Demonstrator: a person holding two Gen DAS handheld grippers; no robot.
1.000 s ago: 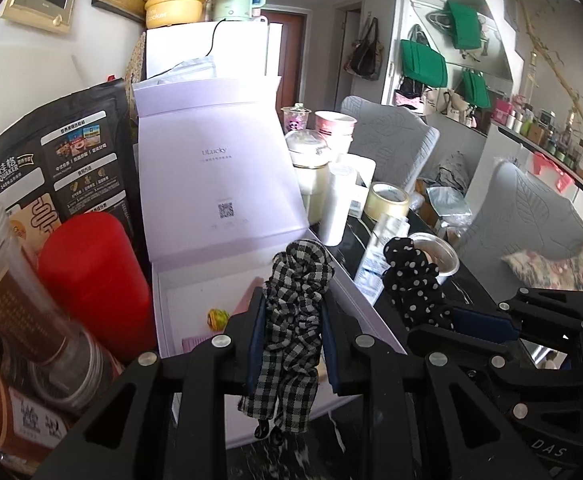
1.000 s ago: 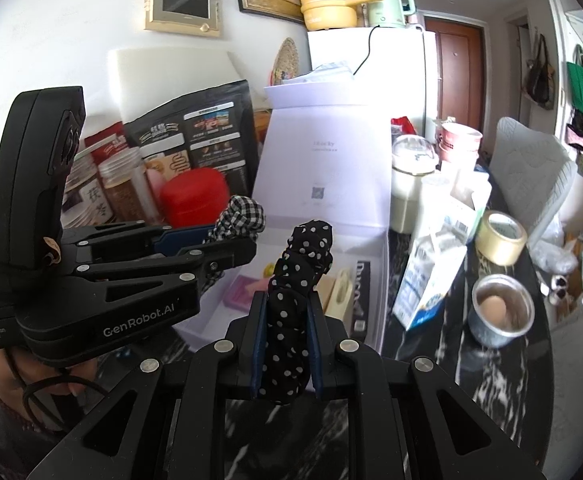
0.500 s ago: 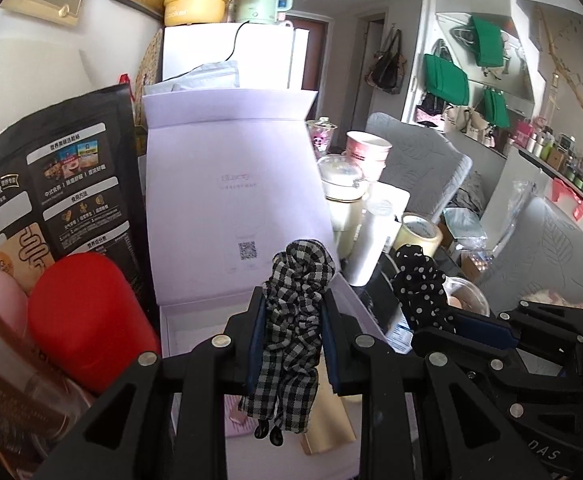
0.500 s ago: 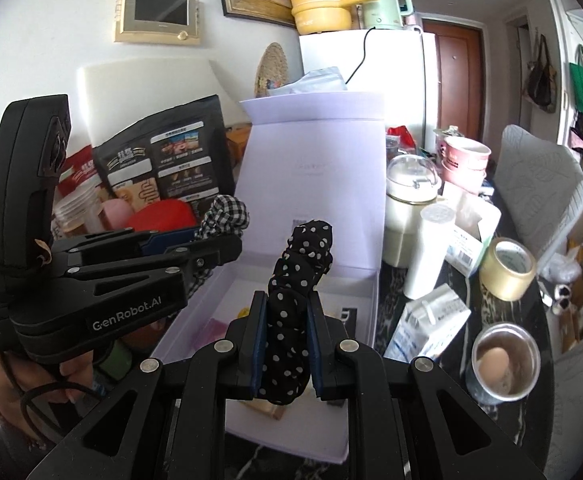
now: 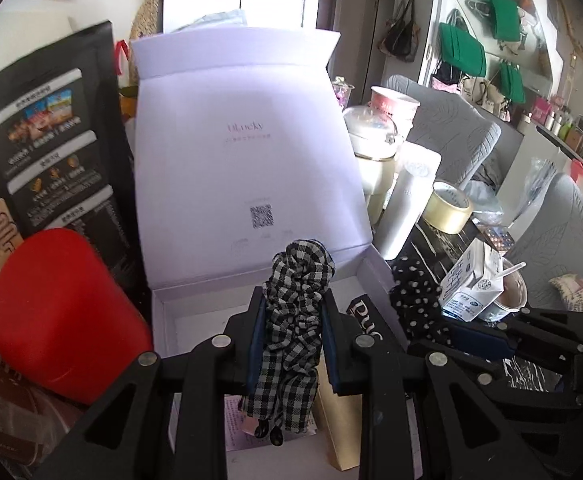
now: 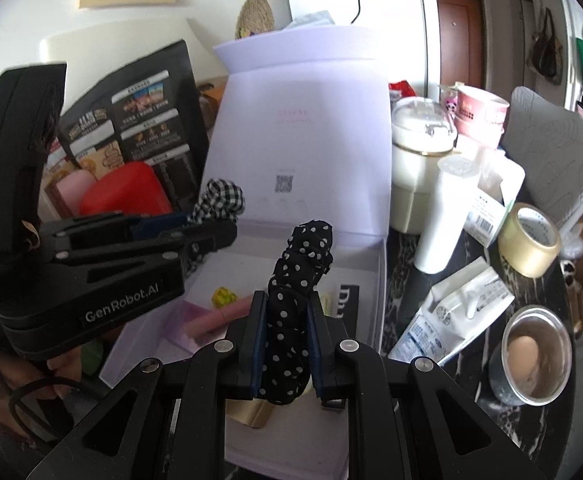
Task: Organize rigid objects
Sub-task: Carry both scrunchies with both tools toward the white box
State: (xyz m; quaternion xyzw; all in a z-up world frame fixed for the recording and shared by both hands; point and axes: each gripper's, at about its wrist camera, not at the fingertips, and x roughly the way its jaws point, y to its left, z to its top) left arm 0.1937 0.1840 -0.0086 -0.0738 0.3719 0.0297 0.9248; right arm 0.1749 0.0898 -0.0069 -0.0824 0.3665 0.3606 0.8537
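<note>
L gripper (image 5: 293,344) clamped on black-and-white checked scrunchie (image 5: 295,300), fabric squeezed btwn blue pads and bunching up past fingertips, loose end hanging below. R gripper (image 6: 287,344) clamped on black polka-dot scrunchie (image 6: 297,300) same way, fabric standing up out of the pads. Both held side by side over open pale lilac gift box (image 5: 163,312), L gripper seen at left in R wrist view w/ checked scrunchie poking out of its tip; a hand (image 6: 59,376) visible under it.

Box lid (image 5: 243,152) propped upright at back, small logo and QR code on inner face. Inside box tray: small yellow item (image 6: 223,295), pink tube-like item (image 6: 219,318), gold packet (image 5: 339,424), black carton w/ white letters (image 6: 347,300) against R wall, printed paper slip (image 5: 235,420) under L scrunchie's end.

Left of box: red cylinder (image 5: 63,320), black snack bag (image 5: 51,152) standing behind it. Right of box on dark marble-look tabletop (image 6: 475,344): white tumbler (image 6: 443,216), cream kettle w/ glass lid (image 6: 419,160), pink cup (image 6: 479,116), tape roll (image 6: 529,240), milk carton (image 6: 459,312) lying on its side, metal cup w/ egg (image 6: 531,356) inside. White fridge (image 6: 391,32) behind the box lid.
</note>
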